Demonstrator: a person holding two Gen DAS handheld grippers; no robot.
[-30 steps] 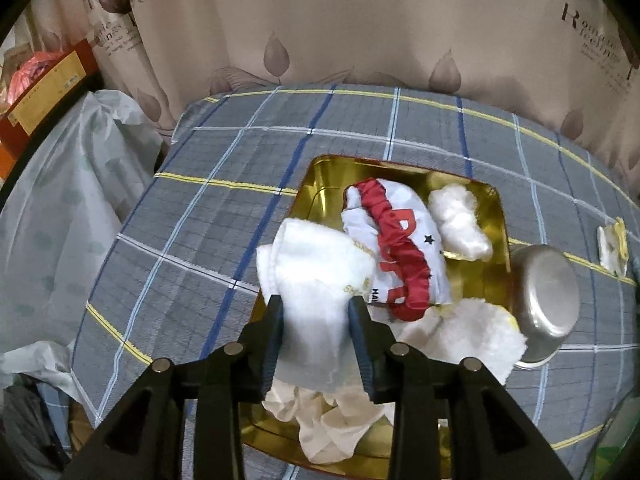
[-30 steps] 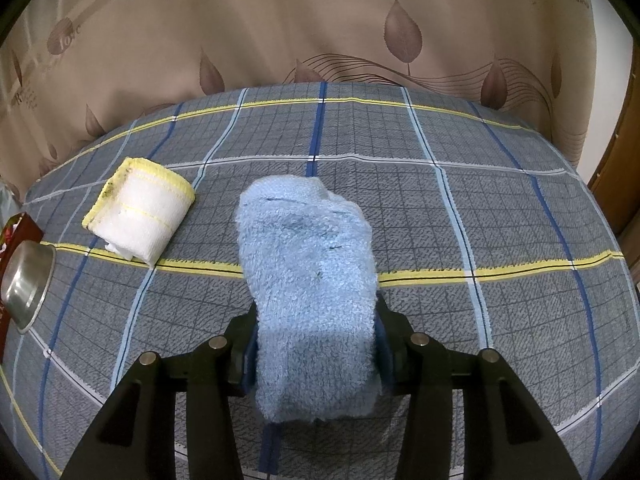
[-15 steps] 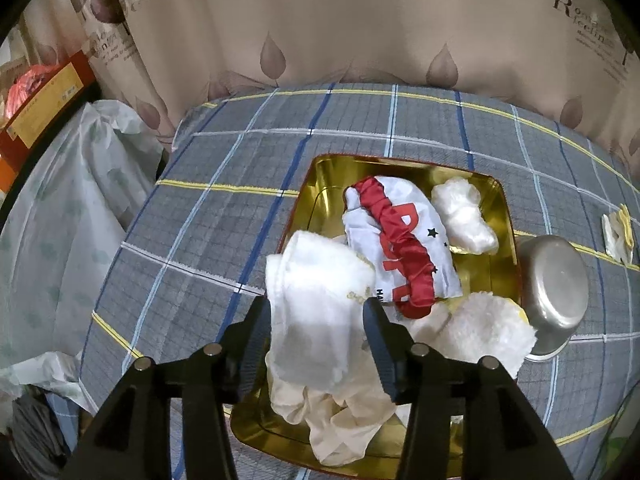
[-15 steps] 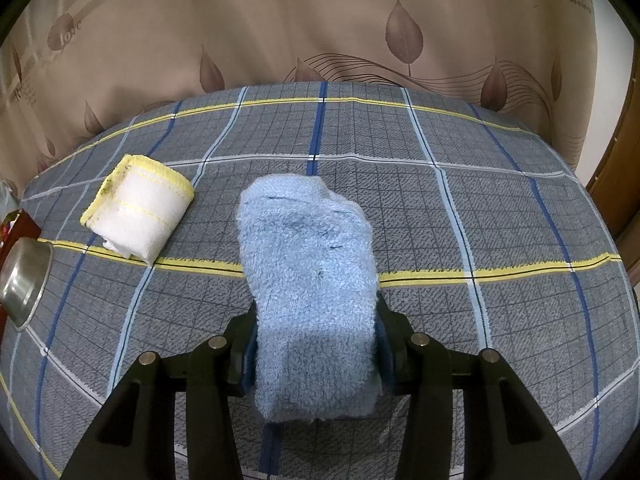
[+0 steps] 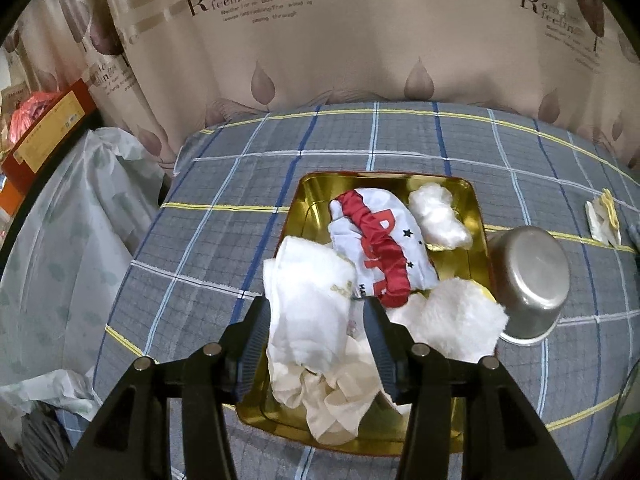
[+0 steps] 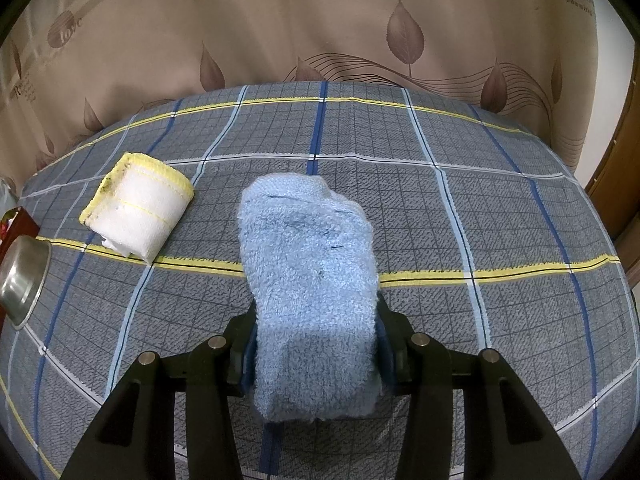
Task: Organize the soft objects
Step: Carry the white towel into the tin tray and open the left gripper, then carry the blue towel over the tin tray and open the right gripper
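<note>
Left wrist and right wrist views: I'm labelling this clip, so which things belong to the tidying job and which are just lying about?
Job:
gold tray
white folded cloth
red-and-white garment
blue towel
yellow-edged white cloth

Lying about:
steel bowl
orange box
plastic sheet

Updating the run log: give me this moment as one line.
left tool: open over white sock in gold tray | right tool: gripping blue towel | yellow-edged cloth: on table
</note>
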